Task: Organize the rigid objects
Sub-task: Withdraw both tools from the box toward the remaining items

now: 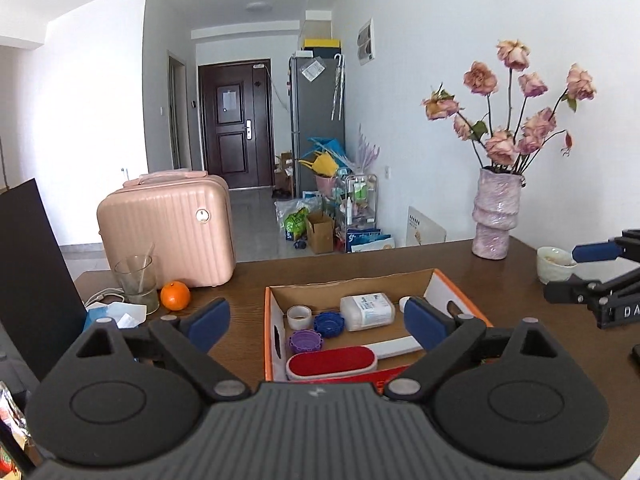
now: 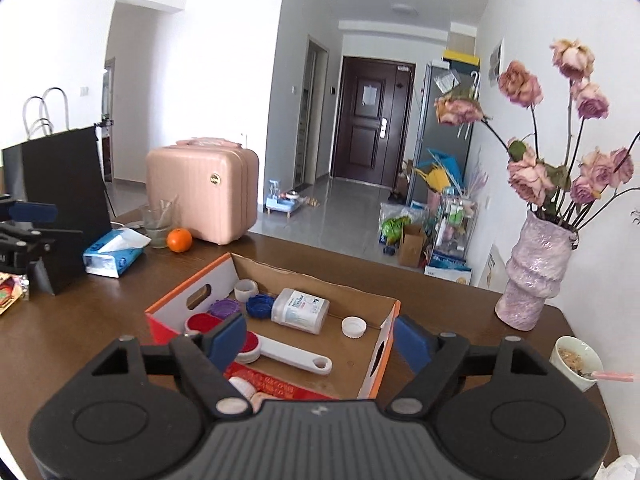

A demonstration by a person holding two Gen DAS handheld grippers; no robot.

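An orange-rimmed cardboard box (image 1: 440,288) (image 2: 188,292) sits on the brown table. Inside lie a white bottle (image 1: 368,312) (image 2: 300,310), a tape roll (image 1: 299,317) (image 2: 246,289), a blue cap (image 1: 329,324) (image 2: 260,306), a purple cap (image 1: 306,341) (image 2: 224,307), a white cap (image 2: 354,326) and a red brush with a white handle (image 1: 332,362) (image 2: 296,356). My left gripper (image 1: 316,326) hangs open above the box's near side, holding nothing. My right gripper (image 2: 320,342) is open and bare over the box's near right corner.
A pink suitcase (image 1: 168,232), a glass (image 1: 136,280) and an orange (image 1: 175,295) stand at the back left. A black bag (image 1: 32,280) and a tissue pack (image 2: 112,256) are at the left. A vase of roses (image 1: 494,216) and a bowl (image 1: 554,264) are at the right.
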